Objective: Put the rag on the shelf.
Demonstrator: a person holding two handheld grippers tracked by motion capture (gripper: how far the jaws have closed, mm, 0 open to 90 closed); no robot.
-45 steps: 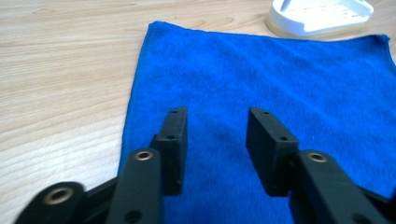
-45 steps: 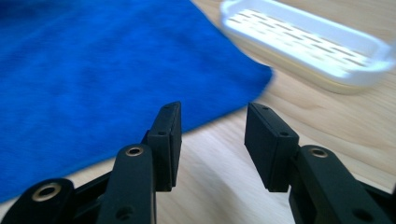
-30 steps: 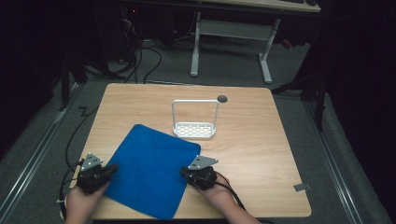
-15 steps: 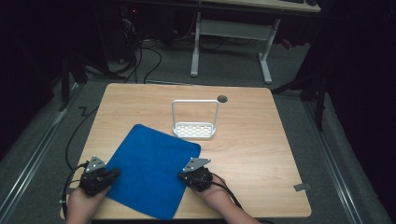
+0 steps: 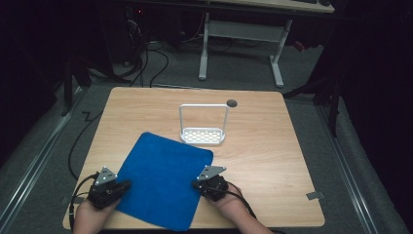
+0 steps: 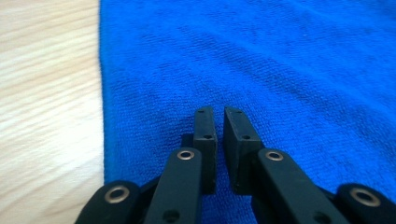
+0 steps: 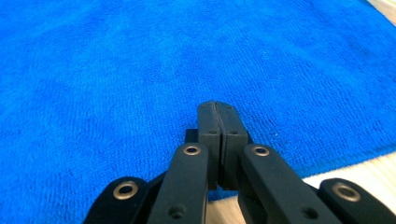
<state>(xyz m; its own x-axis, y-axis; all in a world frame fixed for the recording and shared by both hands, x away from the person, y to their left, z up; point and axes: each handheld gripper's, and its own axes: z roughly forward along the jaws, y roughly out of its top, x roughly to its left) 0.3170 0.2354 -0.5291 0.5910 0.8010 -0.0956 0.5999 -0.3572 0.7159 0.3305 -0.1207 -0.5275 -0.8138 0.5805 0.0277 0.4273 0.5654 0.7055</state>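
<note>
Nearest me, my two hands come in low over the near edge of the table (image 5: 272, 146), knuckles up, each wrapped round its gripper. My left hand (image 5: 90, 214) holds the left gripper (image 5: 122, 184) slanting inward and a little away from me, so its tips lie on the left border of the blue cloth (image 5: 160, 185). In the left gripper view, the left gripper (image 6: 219, 112) has its jaws all but closed, with only a thin slit between them. They rest on the cloth (image 6: 280, 56) just inside its edge, bare wood beside them. I cannot tell whether a fold of cloth is nipped in that slit.

My right hand (image 5: 231, 200) turns the right gripper (image 5: 196, 184) inward toward the left one, its tips at the cloth's right border. In the right gripper view, the right gripper (image 7: 217, 105) has its pads pressed flat together, low on the cloth (image 7: 140, 56). Whether they pinch any fabric is hidden beneath them.

The cloth lies spread flat between my grippers, skewed on the table. Just beyond its far corner stands a white wire rack (image 5: 203, 136), and past that a round hole (image 5: 232, 103) in the tabletop.
</note>
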